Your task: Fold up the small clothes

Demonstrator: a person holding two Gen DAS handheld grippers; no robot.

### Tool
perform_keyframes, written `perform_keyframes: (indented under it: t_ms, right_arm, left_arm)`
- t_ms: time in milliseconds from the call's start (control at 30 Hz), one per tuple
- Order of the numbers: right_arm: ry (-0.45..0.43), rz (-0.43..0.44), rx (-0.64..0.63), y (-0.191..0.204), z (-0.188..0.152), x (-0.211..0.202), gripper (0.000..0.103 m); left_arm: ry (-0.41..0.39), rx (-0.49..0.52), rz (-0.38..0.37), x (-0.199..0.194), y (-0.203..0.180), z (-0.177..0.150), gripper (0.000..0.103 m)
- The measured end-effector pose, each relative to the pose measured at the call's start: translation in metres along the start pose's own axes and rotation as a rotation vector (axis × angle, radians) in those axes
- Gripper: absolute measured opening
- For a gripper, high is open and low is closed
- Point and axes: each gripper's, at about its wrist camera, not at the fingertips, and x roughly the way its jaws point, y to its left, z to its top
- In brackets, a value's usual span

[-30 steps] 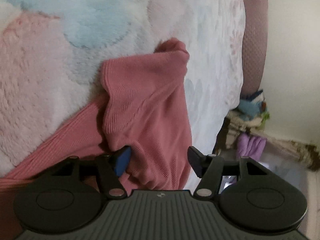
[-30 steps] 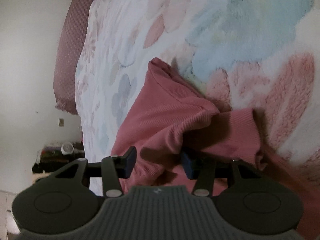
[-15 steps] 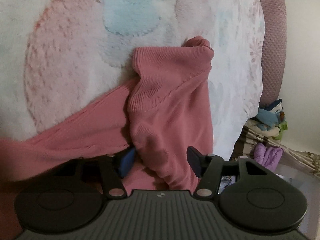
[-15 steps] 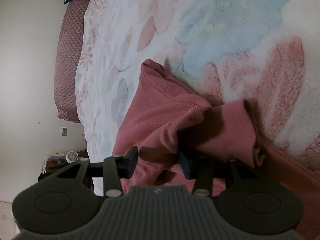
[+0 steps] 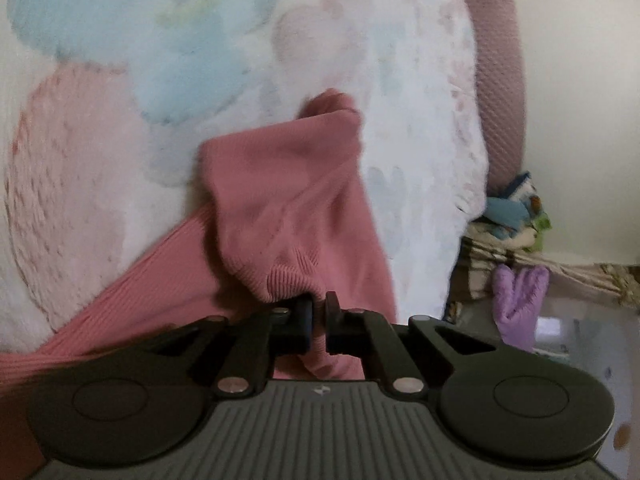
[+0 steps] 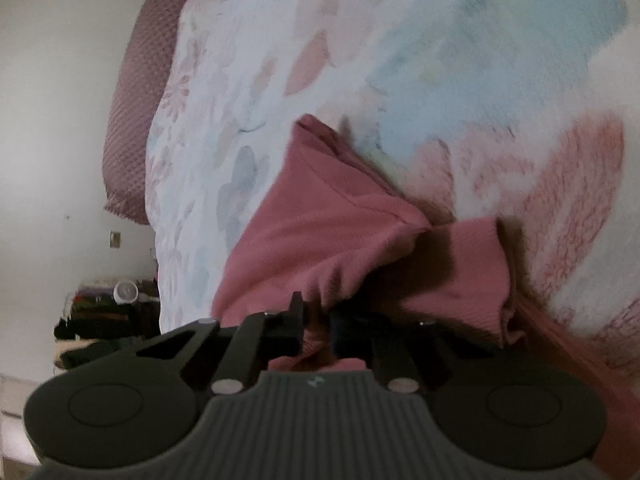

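Garment (image 5: pixel 288 200) runs lengthwise away from you; left gripper (image 5: pixel 318 312) and right gripper (image 6: pixel 316 320) have just clamped its near edge.

A bed (image 5: pixel 420 128) carries a fluffy pastel blanket (image 5: pixel 100 140) ahead of the fingers. A pink garment (image 5: pixel 288 200) lies on it, reaching back between the fingers. A mauve pillow (image 6: pixel 136 120) lies at the far end.

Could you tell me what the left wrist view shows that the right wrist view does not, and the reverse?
Only the left wrist view shows a purple plush item and a blue soft toy beside the bed. Only the right wrist view shows a small white fan on a cluttered dark shelf. Both show the pink garment on the pastel blanket, a mauve pillow, and a tool, left or right, shut on the fabric.
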Motion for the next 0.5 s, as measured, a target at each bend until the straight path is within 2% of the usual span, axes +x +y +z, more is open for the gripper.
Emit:
perform_keyframes:
  t_ms: [200, 500]
  right_arm:
    - [0.033, 0.029, -0.074, 0.013, -0.001, -0.027, 0.005]
    - [0.071, 0.041, -0.095, 0.005, -0.017, -0.067, 0.005]
  left_arm:
    - [0.047, 0.088, -0.061, -0.039, -0.008, 0.003, 0.005]
    - [0.09, 0.133, -0.054, -0.071, 0.003, -0.015, 0.005]
